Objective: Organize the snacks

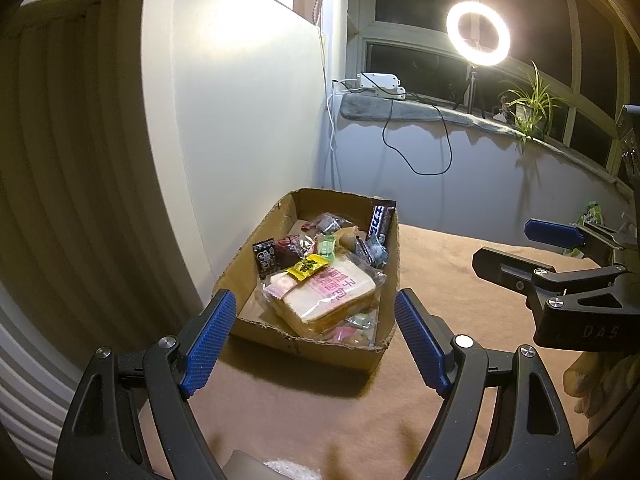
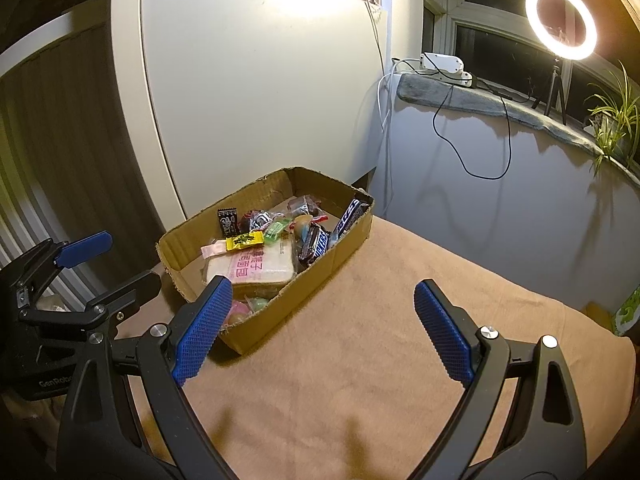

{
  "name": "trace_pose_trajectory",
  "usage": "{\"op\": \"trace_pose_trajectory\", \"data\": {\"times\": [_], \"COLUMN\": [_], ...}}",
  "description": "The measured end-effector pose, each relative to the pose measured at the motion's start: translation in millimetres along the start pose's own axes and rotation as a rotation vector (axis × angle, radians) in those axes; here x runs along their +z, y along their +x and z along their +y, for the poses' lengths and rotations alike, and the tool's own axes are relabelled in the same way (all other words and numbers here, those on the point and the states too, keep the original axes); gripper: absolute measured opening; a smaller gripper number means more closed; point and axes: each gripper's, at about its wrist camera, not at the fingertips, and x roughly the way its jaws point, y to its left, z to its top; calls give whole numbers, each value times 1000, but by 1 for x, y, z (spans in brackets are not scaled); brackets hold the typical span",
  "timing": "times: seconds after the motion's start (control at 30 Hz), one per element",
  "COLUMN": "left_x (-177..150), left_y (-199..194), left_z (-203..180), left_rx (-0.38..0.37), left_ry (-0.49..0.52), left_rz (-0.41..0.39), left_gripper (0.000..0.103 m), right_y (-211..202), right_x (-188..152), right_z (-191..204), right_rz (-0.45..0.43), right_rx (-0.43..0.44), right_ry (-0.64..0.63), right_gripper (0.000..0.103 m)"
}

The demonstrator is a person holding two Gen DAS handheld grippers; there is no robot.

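Note:
A cut-down cardboard box (image 1: 390,276) (image 2: 316,276) stands on a brown cloth-covered surface (image 1: 320,412) (image 2: 380,340) against a white cabinet. It holds a wrapped bread pack (image 1: 332,300) (image 2: 262,266), a yellow candy (image 1: 308,268) (image 2: 244,240), chocolate bars (image 1: 380,220) (image 2: 350,214) and several small sweets. My left gripper (image 1: 314,300) hovers open just in front of the box, with nothing between its pads. My right gripper (image 2: 323,292) is open and empty over the cloth, to the right of the box. Each gripper also shows in the other's view: right gripper (image 1: 516,248), left gripper (image 2: 120,266).
The white cabinet (image 1: 240,100) (image 2: 260,80) rises behind and left of the box. On the windowsill at the back are a lit ring light (image 1: 450,34) (image 2: 530,20), a potted plant (image 1: 532,108) and cables. A green packet (image 1: 592,210) (image 2: 628,308) lies at the cloth's far right.

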Motion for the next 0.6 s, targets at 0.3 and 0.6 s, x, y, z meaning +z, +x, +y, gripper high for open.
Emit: {"op": "trace_pose_trajectory", "data": {"times": [0.3, 0.6], "left_x": [-1, -1], "left_y": [-1, -1], "left_z": [-2, -3], "left_rx": [1, 2], "left_ry": [3, 4], "left_rz": [3, 2], "left_gripper": [82, 82], "right_y": [0, 1], "right_x": [-4, -6], "right_z": [4, 5], "right_rz": [6, 10], "right_rx": [3, 3], "right_ry": [-4, 5], "right_gripper": [94, 94]}}
